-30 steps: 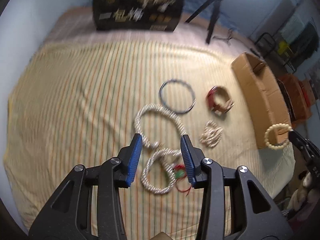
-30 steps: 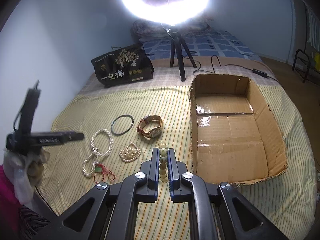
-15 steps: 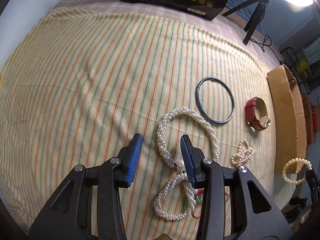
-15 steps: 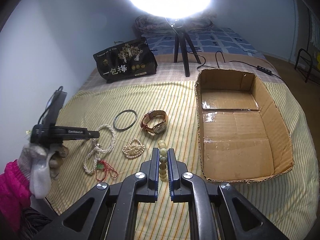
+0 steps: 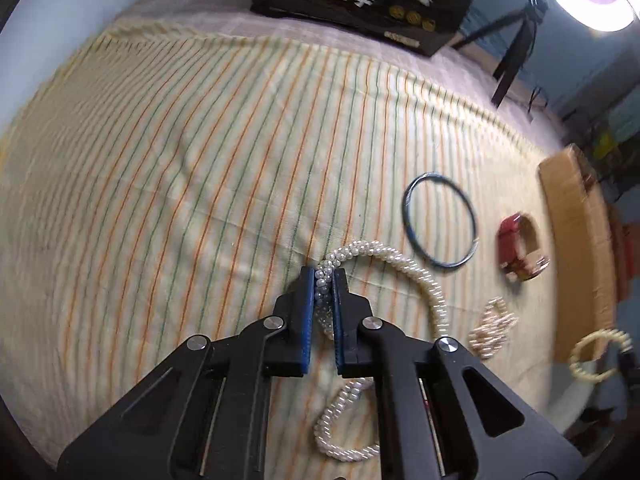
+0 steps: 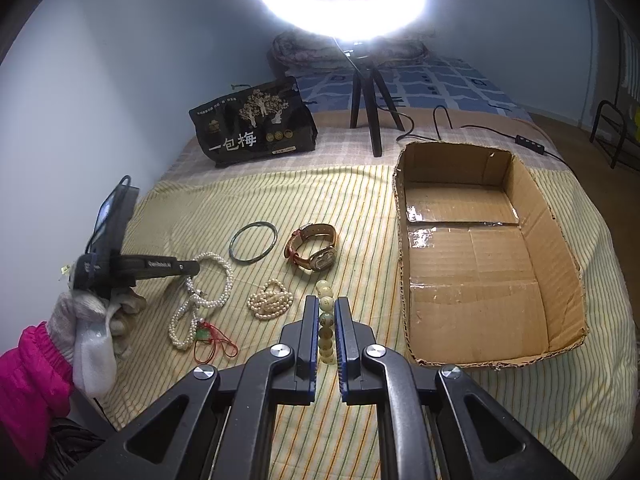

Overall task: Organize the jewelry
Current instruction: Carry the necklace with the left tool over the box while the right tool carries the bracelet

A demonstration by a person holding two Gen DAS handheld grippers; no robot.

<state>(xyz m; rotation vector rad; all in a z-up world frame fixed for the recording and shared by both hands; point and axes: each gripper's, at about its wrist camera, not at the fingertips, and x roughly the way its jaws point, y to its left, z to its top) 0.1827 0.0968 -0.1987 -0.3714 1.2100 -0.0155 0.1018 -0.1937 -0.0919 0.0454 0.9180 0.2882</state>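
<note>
L tool (image 5: pixel 324 280) just closed, clamped on pearl necklace (image 5: pixel 404 268), its loop trailing right across striped bedspread (image 5: pixel 180 160). R tool (image 6: pixel 327 312) clamped on bead bracelet (image 6: pixel 325 320), long axis along fingers.

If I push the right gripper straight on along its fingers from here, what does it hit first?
Most likely the striped cloth itself. The right gripper, shut on the bead bracelet, points steeply down at the bare strip between the watch and the cardboard box. Depth is unclear, though.
</note>
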